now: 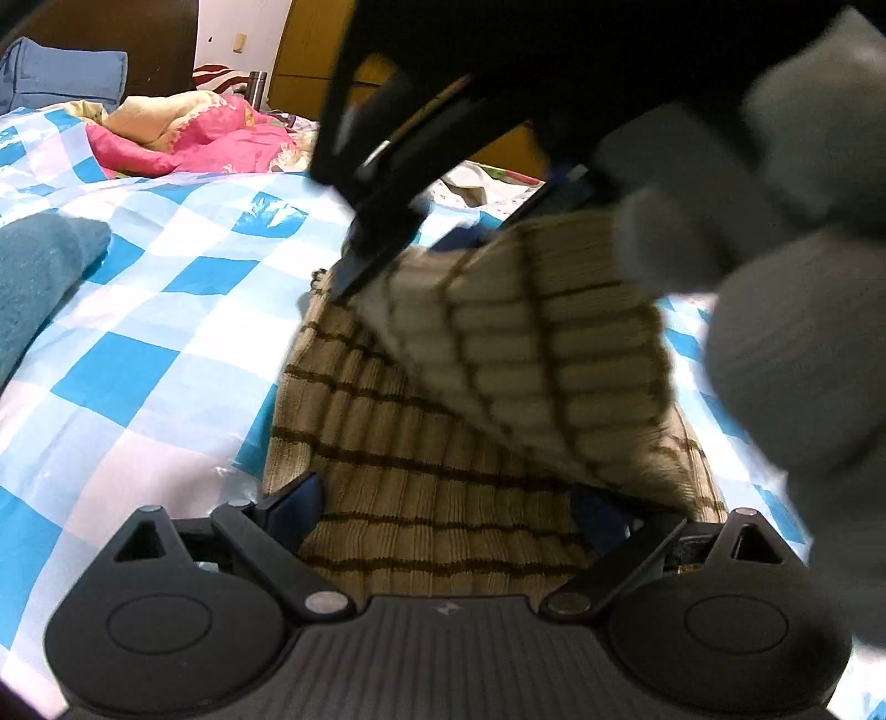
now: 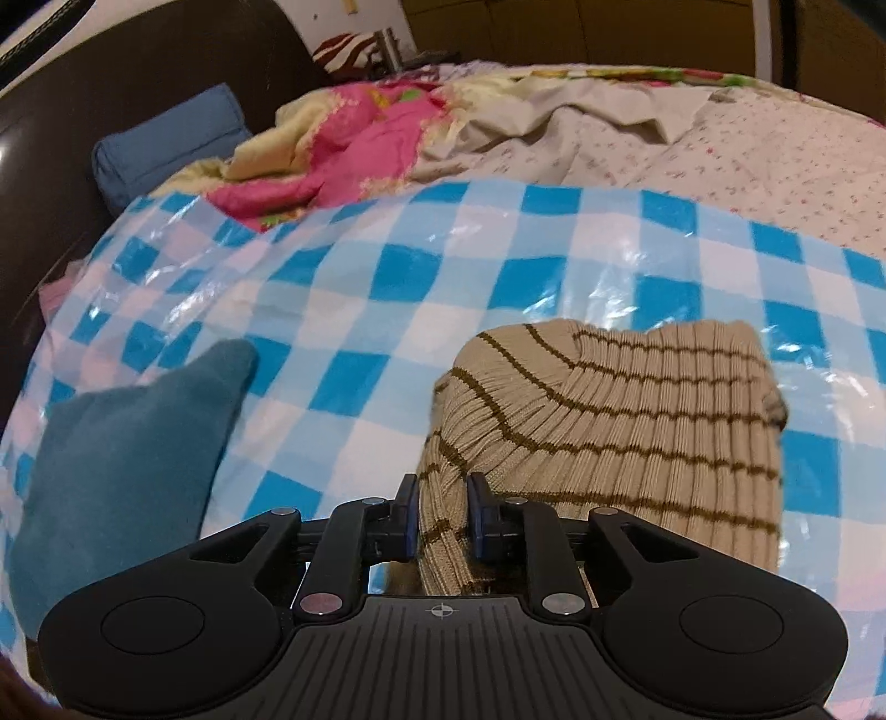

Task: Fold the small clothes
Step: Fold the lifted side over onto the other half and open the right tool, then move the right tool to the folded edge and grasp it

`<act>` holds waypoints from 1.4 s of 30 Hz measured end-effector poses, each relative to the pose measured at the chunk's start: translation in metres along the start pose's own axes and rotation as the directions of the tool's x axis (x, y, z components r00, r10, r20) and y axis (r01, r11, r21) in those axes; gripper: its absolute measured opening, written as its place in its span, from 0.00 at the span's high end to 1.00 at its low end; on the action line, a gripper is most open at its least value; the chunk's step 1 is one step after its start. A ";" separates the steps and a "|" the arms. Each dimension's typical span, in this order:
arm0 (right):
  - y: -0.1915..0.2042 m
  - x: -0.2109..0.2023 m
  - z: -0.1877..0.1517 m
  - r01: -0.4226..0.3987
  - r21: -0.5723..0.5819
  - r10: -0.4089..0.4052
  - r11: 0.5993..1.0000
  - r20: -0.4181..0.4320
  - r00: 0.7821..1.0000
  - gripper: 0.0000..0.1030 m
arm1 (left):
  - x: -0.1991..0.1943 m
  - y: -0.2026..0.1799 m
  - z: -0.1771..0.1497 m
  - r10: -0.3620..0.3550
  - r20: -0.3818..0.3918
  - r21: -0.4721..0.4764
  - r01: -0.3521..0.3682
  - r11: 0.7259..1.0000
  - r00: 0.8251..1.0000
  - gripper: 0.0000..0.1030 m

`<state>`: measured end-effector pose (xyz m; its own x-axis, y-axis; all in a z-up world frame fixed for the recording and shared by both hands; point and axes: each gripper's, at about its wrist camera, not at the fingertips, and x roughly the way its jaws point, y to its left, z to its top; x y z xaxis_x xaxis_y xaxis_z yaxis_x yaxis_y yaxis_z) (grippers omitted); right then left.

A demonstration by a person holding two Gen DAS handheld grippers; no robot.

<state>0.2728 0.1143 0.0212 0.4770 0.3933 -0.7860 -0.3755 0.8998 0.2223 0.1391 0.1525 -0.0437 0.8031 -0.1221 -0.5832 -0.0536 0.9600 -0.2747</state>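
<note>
My right gripper point(image 2: 441, 512) pinches a bunched edge of the soft, floppy beige ribbed knit garment with brown stripes point(image 2: 637, 421), left gripper point(image 1: 443, 515) spread wide over it.

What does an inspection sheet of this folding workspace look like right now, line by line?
Surface: blue-and-white checked sheet over the bed.
Job's things: beige striped knit garment, one edge lifted and folding over.
Clutter: teal cloth; pink floral blanket; blue pillow.
Grippers: right gripper shut on the garment; left gripper open, straddling it.
Cables: nothing seen.
Surroundings: dark headboard, wooden cabinets.
</note>
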 end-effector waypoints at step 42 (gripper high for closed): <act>-0.153 -0.055 -0.129 -0.250 0.302 0.240 0.920 0.070 0.968 0.81 | -0.035 0.008 -0.013 0.330 -0.026 0.084 -0.327 0.941 0.944 0.00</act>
<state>0.2016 -0.0695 -0.0440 0.4271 0.6101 -0.6674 -0.2243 0.7865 0.5754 0.1026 0.1617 -0.0352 0.7247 0.1951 -0.6608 -0.2631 0.9648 -0.0037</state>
